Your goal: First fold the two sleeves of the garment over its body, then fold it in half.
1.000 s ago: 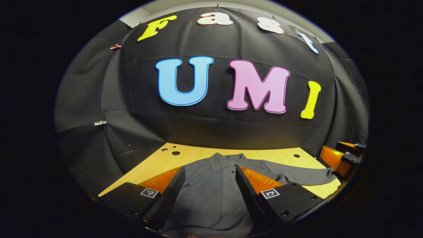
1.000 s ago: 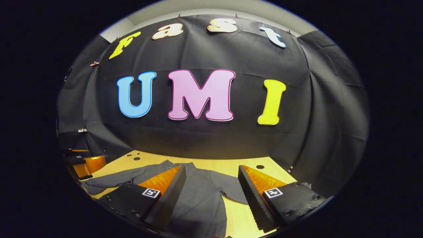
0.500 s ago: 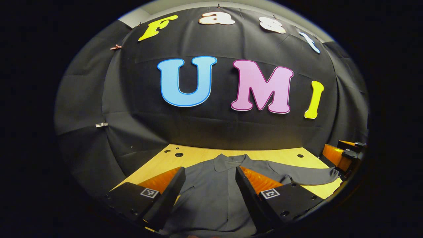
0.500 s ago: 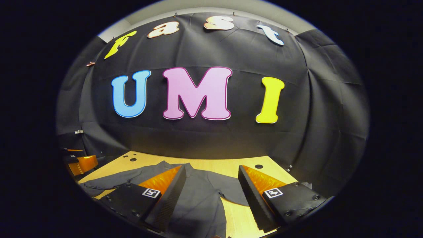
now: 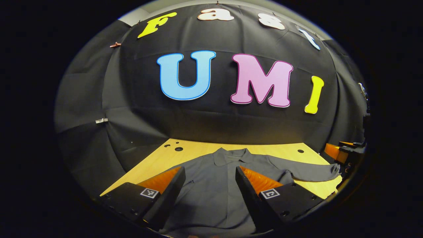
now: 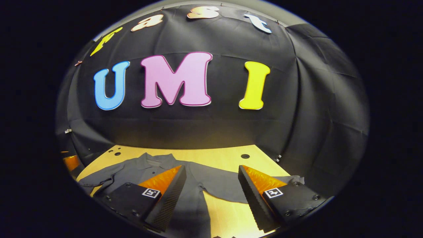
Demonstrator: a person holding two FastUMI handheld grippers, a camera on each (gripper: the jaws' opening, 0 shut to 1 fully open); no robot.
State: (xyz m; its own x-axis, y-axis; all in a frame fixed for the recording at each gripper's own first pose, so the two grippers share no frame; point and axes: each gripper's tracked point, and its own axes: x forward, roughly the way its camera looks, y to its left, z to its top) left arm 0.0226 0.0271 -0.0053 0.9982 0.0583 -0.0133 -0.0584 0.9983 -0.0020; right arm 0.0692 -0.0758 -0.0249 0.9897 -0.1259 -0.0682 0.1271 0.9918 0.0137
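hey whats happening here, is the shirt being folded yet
Not yet. A grey collared shirt lies flat on the wooden table with both sleeves spread out to the sides. A person holds the left gripper and right gripper above it, both open and gripping nothing. No fold has been made.

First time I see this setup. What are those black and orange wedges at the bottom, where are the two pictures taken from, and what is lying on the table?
The wedges are the two fingers of a hand-held claw; a person carries one in each hand, with a camera on each looking forward. The left gripper view shows the left claw, the right gripper view the right claw. Both are open and hold nothing. On the wooden table lies a grey shirt, collar away from the cameras, sleeves spread out to the sides, not yet folded; one sleeve passes between the right claw's fingers.
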